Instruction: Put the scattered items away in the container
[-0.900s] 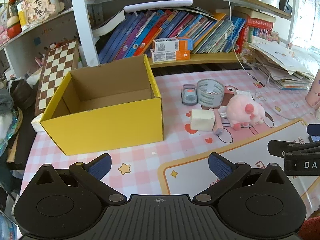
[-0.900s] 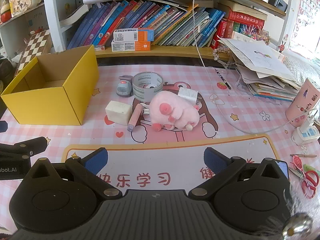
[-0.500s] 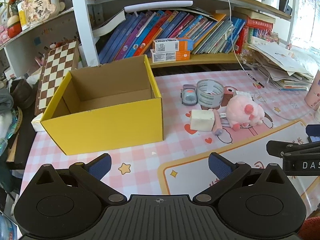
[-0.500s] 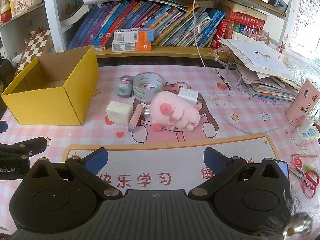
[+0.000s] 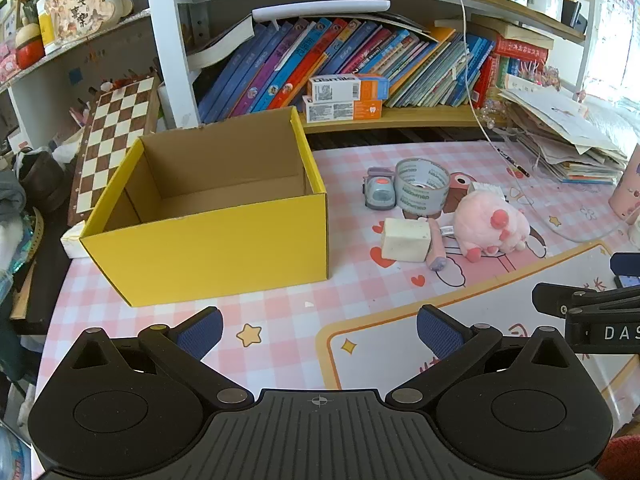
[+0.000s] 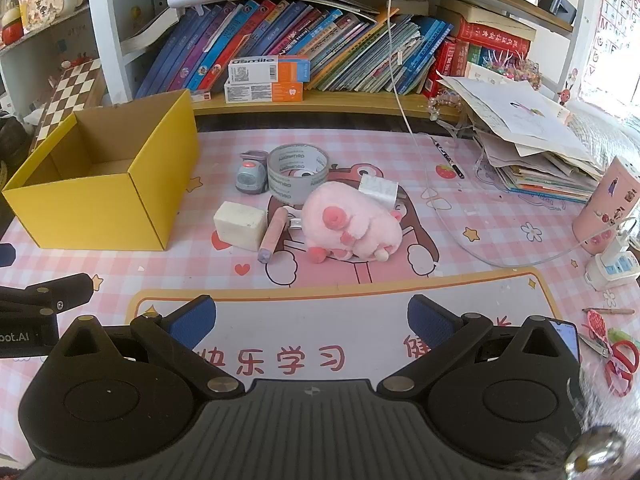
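An open yellow cardboard box (image 5: 216, 240) (image 6: 100, 204) stands empty on the left of the pink desk mat. To its right lie a pink plush pig (image 5: 490, 226) (image 6: 352, 222), a white block (image 5: 405, 239) (image 6: 240, 225), a pink tube (image 5: 436, 248) (image 6: 273, 236), a grey tape roll (image 5: 421, 188) (image 6: 298, 174) and a small grey gadget with a red button (image 5: 378, 194) (image 6: 251, 174). My left gripper (image 5: 319, 330) is open and empty, near the box's front. My right gripper (image 6: 311, 318) is open and empty, in front of the pig.
A bookshelf (image 6: 320, 52) runs along the back. A paper and book stack (image 6: 536, 148) lies at the right, with a pink cup (image 6: 606, 208), a power strip (image 6: 612, 270), scissors (image 6: 618, 356) and a white cable (image 6: 440, 200). A chessboard (image 5: 114, 140) leans at the left.
Both views have shifted very slightly; the objects have not moved and both grippers stay open.
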A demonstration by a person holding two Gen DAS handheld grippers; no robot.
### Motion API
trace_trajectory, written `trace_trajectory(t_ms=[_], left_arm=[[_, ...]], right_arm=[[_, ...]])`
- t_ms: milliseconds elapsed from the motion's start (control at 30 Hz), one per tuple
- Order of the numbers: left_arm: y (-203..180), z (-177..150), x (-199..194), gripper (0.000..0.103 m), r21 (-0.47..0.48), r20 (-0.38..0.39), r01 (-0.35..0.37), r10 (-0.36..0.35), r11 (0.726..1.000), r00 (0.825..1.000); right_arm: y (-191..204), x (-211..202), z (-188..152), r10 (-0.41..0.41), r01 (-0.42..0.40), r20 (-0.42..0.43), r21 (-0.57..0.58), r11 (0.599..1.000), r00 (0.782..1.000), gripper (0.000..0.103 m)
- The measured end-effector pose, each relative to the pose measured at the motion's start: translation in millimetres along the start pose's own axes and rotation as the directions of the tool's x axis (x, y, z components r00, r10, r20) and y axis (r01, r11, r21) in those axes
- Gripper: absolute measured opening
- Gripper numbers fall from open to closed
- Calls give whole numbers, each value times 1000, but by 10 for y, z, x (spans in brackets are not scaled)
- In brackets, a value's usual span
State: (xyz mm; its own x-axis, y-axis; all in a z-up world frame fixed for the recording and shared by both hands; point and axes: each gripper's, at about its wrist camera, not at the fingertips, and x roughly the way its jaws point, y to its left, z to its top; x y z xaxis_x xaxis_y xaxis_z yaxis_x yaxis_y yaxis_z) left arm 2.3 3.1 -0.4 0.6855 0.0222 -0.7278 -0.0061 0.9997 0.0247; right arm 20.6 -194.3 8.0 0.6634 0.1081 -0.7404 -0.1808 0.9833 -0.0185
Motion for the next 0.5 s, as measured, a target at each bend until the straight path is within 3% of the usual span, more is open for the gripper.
trace_trajectory(t_ms=[500], left_arm=[[15, 3, 23, 103, -4, -2, 0, 0, 1000, 1000]], right_arm=[[-3, 27, 20, 2, -2, -5, -2, 1000, 1000, 103]])
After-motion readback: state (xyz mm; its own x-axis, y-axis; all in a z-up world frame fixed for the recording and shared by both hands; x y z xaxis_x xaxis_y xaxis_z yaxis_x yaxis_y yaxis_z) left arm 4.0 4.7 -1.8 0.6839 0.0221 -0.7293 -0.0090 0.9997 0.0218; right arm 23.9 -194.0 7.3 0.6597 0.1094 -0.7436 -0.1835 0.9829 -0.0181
